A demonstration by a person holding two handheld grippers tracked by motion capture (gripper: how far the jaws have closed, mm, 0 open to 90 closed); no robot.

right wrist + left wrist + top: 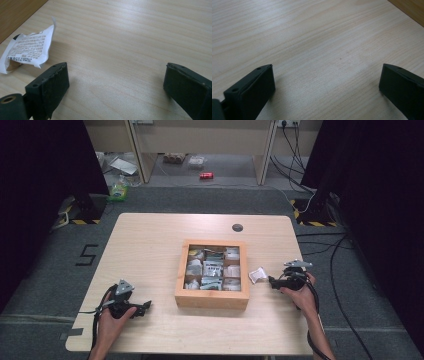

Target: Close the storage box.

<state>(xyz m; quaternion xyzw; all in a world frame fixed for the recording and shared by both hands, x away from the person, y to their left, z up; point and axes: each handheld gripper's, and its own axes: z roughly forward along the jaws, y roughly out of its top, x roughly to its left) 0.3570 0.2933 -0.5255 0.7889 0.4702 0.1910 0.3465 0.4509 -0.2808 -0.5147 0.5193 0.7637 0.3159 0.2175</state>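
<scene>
Clearly the packet (28, 50) is looking light, thin and crinkly, likely to slide or fold on the table (150, 250), so you are best pinching it by its raised, curled edge. It is lying at the upper left of the right gripper view, just beside the box (212, 298) wall and just past your right gripper (271, 281), whose jaws are gaping wide and empty. Your left gripper (146, 306) is resting at lower left of the high view, jaws likewise spread, well apart from the packet.

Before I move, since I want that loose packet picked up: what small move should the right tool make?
Probably swing the right tool toward the packet: its jaws stand open over bare table, with the packet off beside one jaw, not between them.
</scene>
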